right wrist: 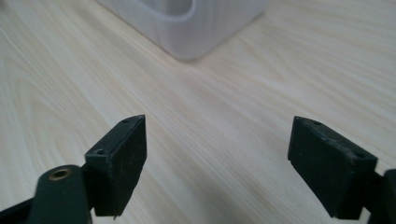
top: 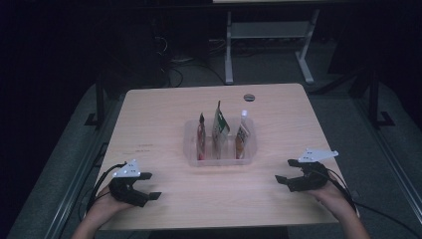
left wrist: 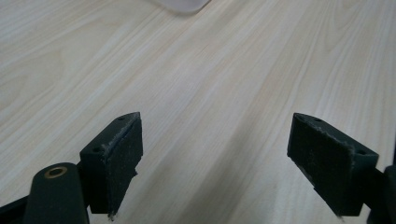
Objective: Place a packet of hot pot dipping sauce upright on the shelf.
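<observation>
A: High view, quick pass. Left gripper (top: 148,188) sits at my near left on the table (top: 149,119), jaws wide apart, nothing between them. Right gripper (top: 284,180) at near right, same: spread wide, holding nothing. Both aimed inward toward the tray (top: 191,144).

B: Confirmed in the gripper views?

A: Yes. Left gripper (left wrist: 215,154) has bare wood between the pads, just a corner of tray (left wrist: 184,5) at the top edge. Right gripper (right wrist: 217,158) looks at a rounded tray (right wrist: 201,32) corner, nearer, but well clear of it.

B: And the things to handle?

A: Three packets standing upright in the clear tray at table centre: red packet (top: 201,137) on the left, green packet (top: 219,127) in the middle, the tallest, and white-top packet (top: 242,134) on the right. They stand apart in what look like slots; dividers too faint to be sure. Small dark disc (top: 249,97) lies beyond the tray, out of play.

B: Risks?

A: My read: the packets are thin and tall, so a jaw coming in flat-on could tip one into its neighbour. The tray looks light, so a sideways nudge on the wall may slide the whole lot. With wide jaws in narrow gaps I could catch two packets at once. And dim light makes the clear rim easy to misjudge.
</observation>
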Demonstrator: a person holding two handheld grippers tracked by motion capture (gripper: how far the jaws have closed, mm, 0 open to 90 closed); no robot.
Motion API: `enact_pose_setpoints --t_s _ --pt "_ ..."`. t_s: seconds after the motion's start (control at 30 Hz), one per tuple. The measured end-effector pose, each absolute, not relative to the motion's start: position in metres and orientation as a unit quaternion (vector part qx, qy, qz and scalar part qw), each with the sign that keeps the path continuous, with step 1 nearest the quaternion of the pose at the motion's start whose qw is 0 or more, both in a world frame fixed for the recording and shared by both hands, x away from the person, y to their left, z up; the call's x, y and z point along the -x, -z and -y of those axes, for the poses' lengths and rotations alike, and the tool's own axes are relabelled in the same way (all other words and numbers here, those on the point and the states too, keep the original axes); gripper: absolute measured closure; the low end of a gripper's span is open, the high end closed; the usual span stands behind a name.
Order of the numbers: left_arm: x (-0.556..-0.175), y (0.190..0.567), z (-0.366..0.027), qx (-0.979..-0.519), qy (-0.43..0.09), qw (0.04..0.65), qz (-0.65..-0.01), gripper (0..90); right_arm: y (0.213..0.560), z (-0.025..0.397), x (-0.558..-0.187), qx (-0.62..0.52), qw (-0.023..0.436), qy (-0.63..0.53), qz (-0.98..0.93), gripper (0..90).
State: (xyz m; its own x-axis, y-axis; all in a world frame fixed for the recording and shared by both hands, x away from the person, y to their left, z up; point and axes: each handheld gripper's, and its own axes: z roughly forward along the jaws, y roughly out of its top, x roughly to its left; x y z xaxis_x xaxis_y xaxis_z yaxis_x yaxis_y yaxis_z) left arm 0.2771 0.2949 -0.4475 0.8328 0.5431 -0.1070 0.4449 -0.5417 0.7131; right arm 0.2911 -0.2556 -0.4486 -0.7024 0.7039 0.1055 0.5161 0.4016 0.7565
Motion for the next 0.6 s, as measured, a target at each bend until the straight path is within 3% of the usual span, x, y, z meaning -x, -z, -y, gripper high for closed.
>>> enact_pose_setpoints --t_s 0.6 --pt "-0.2804 0.4554 -0.2948 -0.891 -0.066 0.357 -0.272 17.6 0.4585 0.2617 -0.2941 -0.376 0.115 -0.389 -0.833 15.2"
